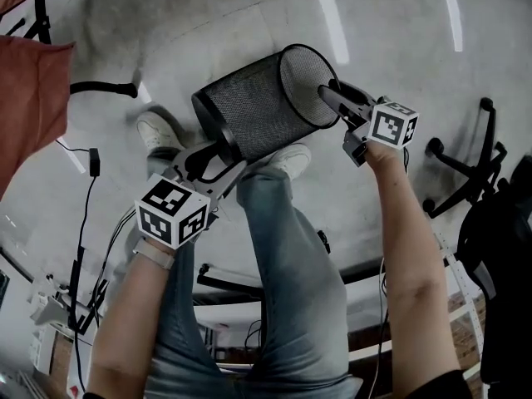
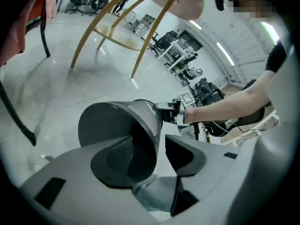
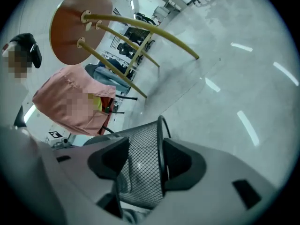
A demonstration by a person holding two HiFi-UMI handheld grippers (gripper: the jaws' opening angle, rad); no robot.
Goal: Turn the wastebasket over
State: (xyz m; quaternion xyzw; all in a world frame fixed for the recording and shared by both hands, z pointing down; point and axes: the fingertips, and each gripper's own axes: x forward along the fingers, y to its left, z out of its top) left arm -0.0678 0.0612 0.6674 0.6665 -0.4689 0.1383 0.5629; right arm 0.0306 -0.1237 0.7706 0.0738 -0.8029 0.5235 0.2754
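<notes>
A black mesh wastebasket (image 1: 258, 106) hangs tilted on its side above the floor, its mouth toward the right in the head view. My left gripper (image 1: 226, 144) is at its closed bottom end. In the left gripper view the wastebasket (image 2: 117, 121) has its bottom edge between the jaws of the left gripper (image 2: 150, 146); one pad lies under the base and a slit of floor shows beside the other. My right gripper (image 1: 332, 98) straddles the rim. In the right gripper view the wire rim of the wastebasket (image 3: 140, 163) rests against one pad of the right gripper (image 3: 146, 149), with mesh filling the space between the pads.
The person's jeans (image 1: 291, 248) and white shoes (image 1: 162, 131) are right under the basket. An office chair base (image 1: 465, 165) stands at the right, cables (image 1: 83, 223) trail at the left, and a red cloth (image 1: 29, 90) hangs at the far left. A round table with wooden legs (image 3: 79, 27) is nearby.
</notes>
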